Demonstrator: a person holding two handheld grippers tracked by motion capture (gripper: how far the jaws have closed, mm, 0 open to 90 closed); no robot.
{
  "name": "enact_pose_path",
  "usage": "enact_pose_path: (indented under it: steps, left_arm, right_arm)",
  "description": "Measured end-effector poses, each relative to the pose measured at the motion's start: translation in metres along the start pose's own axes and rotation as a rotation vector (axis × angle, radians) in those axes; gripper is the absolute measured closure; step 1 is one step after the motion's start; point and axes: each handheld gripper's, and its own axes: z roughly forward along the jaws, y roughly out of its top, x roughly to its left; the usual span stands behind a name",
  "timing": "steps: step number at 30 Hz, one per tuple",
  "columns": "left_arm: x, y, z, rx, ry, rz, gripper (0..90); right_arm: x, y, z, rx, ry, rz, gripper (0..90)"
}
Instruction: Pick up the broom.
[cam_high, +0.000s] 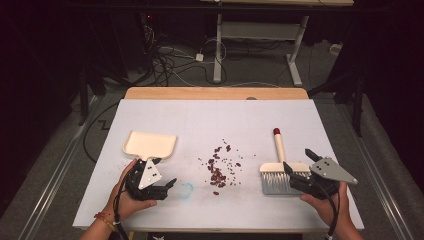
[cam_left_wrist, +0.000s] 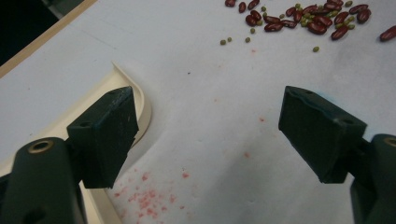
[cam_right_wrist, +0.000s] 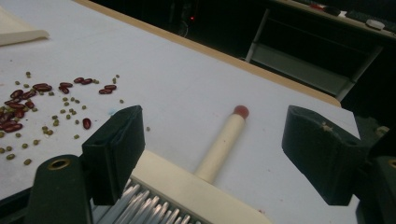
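Observation:
A cream dustpan (cam_high: 150, 144) lies at the left of the table, its rim (cam_left_wrist: 142, 105) right beside my left jaw. My left gripper (cam_high: 165, 172) (cam_left_wrist: 210, 112) rests open just in front of the pan, with bare table between its jaws. A scatter of red and small green beans (cam_high: 220, 167) (cam_left_wrist: 317, 23) (cam_right_wrist: 28, 102) lies mid-table. At the right lies a hand brush (cam_high: 278, 167) with grey bristles and a cream, red-tipped handle (cam_right_wrist: 222, 144). My right gripper (cam_high: 299, 161) (cam_right_wrist: 212, 135) hovers open over the brush head (cam_right_wrist: 187, 191), its jaws wide on either side of the handle and not touching it.
A white sheet (cam_high: 210, 125) covers the table, with a wooden edge (cam_high: 215, 93) at the far side. A faint blue smudge (cam_high: 186, 189) and red stains (cam_left_wrist: 144, 198) mark the sheet near the left gripper. Beyond the table are desk legs (cam_high: 218, 50) and floor cables.

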Motion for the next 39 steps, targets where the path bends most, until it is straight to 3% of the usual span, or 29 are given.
enact_pose_path:
  steps: [6,7,10,12,15,20,21,23,26,31,35,39]
  left_arm:
    - [-0.002,-0.001,-0.005,-0.002,0.005,0.013,19.6]
    - [-0.001,-0.001,-0.004,-0.001,0.004,0.013,19.5]
    - [-0.001,-0.002,-0.001,0.025,0.000,0.021,19.6]
    - [-0.003,-0.003,0.000,0.030,-0.006,0.032,19.6]
    - [-0.004,-0.003,-0.001,0.029,-0.007,0.040,19.6]
    - [-0.003,-0.005,0.001,0.053,-0.005,0.048,20.2]
    - [-0.003,-0.005,0.001,0.053,-0.005,0.048,20.2]
    - [-0.005,-0.004,0.001,0.053,-0.006,0.052,20.2]
    - [-0.006,-0.004,0.001,0.056,-0.008,0.055,20.2]
    - [-0.007,-0.003,0.001,0.052,-0.007,0.059,20.2]
    - [-0.006,-0.002,0.003,0.052,-0.013,0.049,20.2]
    - [-0.009,-0.001,0.004,0.057,-0.009,0.047,20.2]
  right_arm:
    - [-0.016,0.018,0.018,0.080,0.009,0.079,22.1]
    - [-0.021,0.024,0.031,0.141,0.000,0.095,22.8]
    - [-0.030,0.032,0.054,0.216,0.013,0.107,24.4]
    - [-0.035,0.034,0.074,0.310,0.021,0.121,27.4]
    - [-0.040,0.027,0.104,0.448,0.037,0.159,27.6]
    - [-0.037,0.008,0.140,0.642,0.061,0.146,35.6]
    - [-0.037,0.008,0.140,0.642,0.061,0.146,35.6]
    - [-0.040,0.006,0.145,0.645,0.093,0.191,42.8]
    - [-0.033,0.009,0.144,0.634,0.114,0.162,58.4]
    - [-0.022,0.010,0.143,0.618,0.159,0.126,64.6]
    - [-0.021,0.010,0.143,0.611,0.176,0.114,69.2]
    - [-0.017,0.008,0.138,0.585,0.176,0.073,70.1]
